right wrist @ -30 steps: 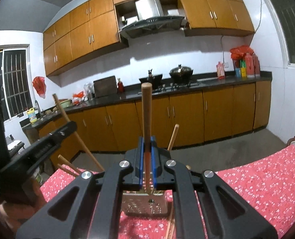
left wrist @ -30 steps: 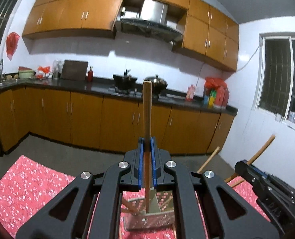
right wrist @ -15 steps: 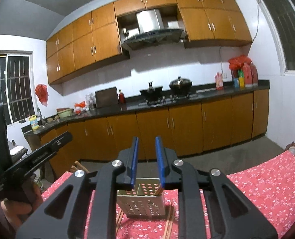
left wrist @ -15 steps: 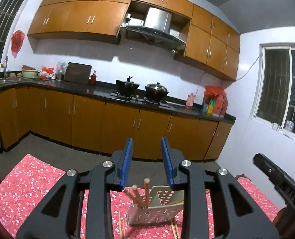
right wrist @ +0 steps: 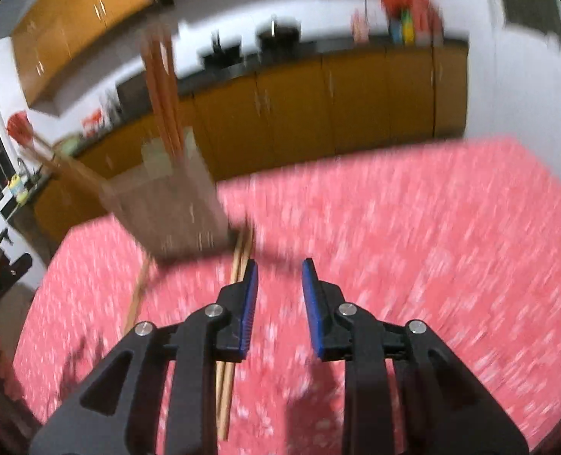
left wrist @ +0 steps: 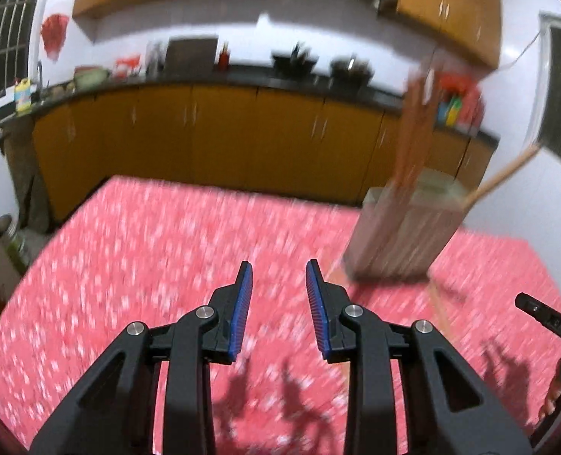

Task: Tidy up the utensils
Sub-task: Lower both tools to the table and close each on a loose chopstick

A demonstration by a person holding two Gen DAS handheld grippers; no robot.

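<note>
A perforated metal utensil holder (left wrist: 405, 235) stands on the red flowered cloth (left wrist: 166, 265), blurred by motion. Several wooden chopsticks (left wrist: 413, 132) stand in it and one leans out to the right. My left gripper (left wrist: 278, 267) hovers over bare cloth left of the holder, open with nothing between its blue pads. In the right wrist view the holder (right wrist: 170, 212) is up and to the left. My right gripper (right wrist: 279, 263) is low over the cloth; its jaws are opening and nothing is between them. A loose pair of chopsticks (right wrist: 238, 261) lies on the cloth, passing under its left finger.
Another loose chopstick (right wrist: 136, 295) lies left of the holder, and one (left wrist: 439, 303) lies in front of it. The cloth-covered table (right wrist: 432, 227) stretches wide to the right. Orange kitchen cabinets (left wrist: 223, 140) stand behind. The other gripper (left wrist: 546, 318) shows at the right edge.
Each gripper let go of the chopstick it held upright over the holder. Both then dropped toward the cloth and tilted downward, so the holder now stands off to the side.
</note>
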